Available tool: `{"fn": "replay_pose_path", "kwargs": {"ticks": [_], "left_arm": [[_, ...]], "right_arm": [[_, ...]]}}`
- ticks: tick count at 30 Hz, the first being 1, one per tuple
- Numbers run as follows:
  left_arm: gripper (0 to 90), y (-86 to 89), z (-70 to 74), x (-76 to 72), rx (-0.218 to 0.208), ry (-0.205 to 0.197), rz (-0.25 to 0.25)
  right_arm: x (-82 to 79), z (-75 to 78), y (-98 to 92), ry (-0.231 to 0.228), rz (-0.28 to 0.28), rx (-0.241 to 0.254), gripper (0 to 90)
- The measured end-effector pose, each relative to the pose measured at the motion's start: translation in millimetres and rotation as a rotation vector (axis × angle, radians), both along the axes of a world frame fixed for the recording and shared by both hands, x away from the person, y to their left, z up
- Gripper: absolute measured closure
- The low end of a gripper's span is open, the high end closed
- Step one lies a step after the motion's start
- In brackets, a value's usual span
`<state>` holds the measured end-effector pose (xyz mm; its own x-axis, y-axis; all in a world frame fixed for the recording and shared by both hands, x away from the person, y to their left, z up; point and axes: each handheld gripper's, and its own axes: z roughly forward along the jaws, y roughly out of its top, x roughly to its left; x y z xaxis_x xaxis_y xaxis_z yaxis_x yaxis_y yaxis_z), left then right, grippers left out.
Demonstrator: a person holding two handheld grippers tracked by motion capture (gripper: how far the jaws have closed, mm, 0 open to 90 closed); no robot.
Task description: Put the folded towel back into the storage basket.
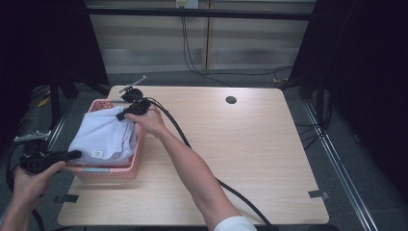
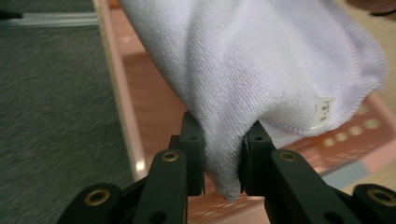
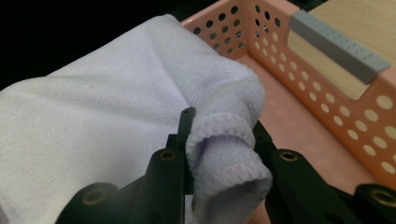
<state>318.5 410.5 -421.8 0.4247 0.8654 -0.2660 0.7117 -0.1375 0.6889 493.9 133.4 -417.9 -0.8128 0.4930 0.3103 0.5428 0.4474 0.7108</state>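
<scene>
A white towel (image 1: 103, 134) with a small label hangs over a pink perforated basket (image 1: 108, 171) at the table's left. My left gripper (image 1: 76, 154) is at the basket's near left corner, shut on a bunched corner of the towel (image 2: 261, 79). My right gripper (image 1: 121, 115) is at the basket's far side, shut on a folded hem of the towel (image 3: 93, 135). In the right gripper view the basket (image 3: 322, 107) lies below the cloth, its floor bare.
The wooden table (image 1: 240, 154) has a round cable hole (image 1: 231, 100) at the back. Black cables trail from both grippers. Grey carpet and dark frame legs lie off the table's left edge. Tape marks sit at the front corners.
</scene>
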Motion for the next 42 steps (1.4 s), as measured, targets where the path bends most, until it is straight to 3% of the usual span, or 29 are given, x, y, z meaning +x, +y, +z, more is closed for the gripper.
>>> {"fn": "replay_pose_path", "kwargs": {"ticks": [4, 6, 8, 10, 12, 13, 18, 21, 23, 25, 30, 34, 37, 42], "left_arm": [[70.9, -4.2, -8.1, 2.7, 0.025, 0.028, -0.003], [61.5, -7.8, -9.6, 1.9, 0.057, 0.042, -0.003], [52.4, -9.6, -9.9, 0.6, 0.070, 0.038, -0.023], [44.9, -13.7, -8.8, -1.2, 0.063, 0.022, -0.006], [35.7, -17.4, -5.3, -1.4, 0.066, 0.003, -0.001], [35.5, -18.4, -2.8, -0.9, 0.075, -0.003, -0.003], [33.3, -29.5, 10.8, -6.4, 0.035, -0.063, -0.015], [34.2, -40.5, 17.5, -12.3, 0.010, -0.106, -0.015], [36.0, -49.8, 20.8, -15.9, 0.005, -0.130, 0.024], [38.8, -58.3, 23.6, -17.6, -0.006, -0.148, 0.019], [38.9, -84.4, 22.6, -19.4, 0.001, -0.156, -0.015], [37.4, -105.9, 23.7, -23.0, -0.026, -0.182, -0.026], [37.1, -123.3, 23.7, -27.0, -0.038, -0.194, -0.059], [37.1, -157.7, 14.5, -36.1, -0.023, -0.189, -0.116]], "right_arm": [[1.1, -13.9, 1.4, 0.010, -0.004, -0.008, 71.6], [2.0, -18.8, 0.7, 0.010, -0.001, -0.021, 61.9], [3.2, -21.7, -1.4, 0.006, -0.023, -0.025, 52.6], [4.4, -22.2, -4.3, 0.002, -0.013, -0.010, 44.1], [3.6, -19.2, -6.7, -0.010, -0.012, 0.003, 40.8], [3.2, -17.9, -7.4, -0.004, -0.006, 0.011, 40.0], [-3.0, 0.2, -23.1, -0.055, 0.001, 0.061, 39.7], [-11.3, 11.3, -41.2, -0.089, 0.024, 0.084, 41.5], [-17.2, 15.6, -54.4, -0.107, 0.020, 0.091, 42.5], [-23.4, 18.8, -67.2, -0.121, 0.007, 0.101, 43.1], [-39.6, 24.1, -104.5, -0.140, 0.007, 0.104, 43.2], [-54.6, 22.6, -136.7, -0.156, -0.027, 0.114, 43.5], [-71.1, 17.7, -157.0, -0.165, -0.042, 0.122, 43.9], [-99.8, 14.6, -193.0, -0.189, -0.055, 0.117, 44.1]]}}
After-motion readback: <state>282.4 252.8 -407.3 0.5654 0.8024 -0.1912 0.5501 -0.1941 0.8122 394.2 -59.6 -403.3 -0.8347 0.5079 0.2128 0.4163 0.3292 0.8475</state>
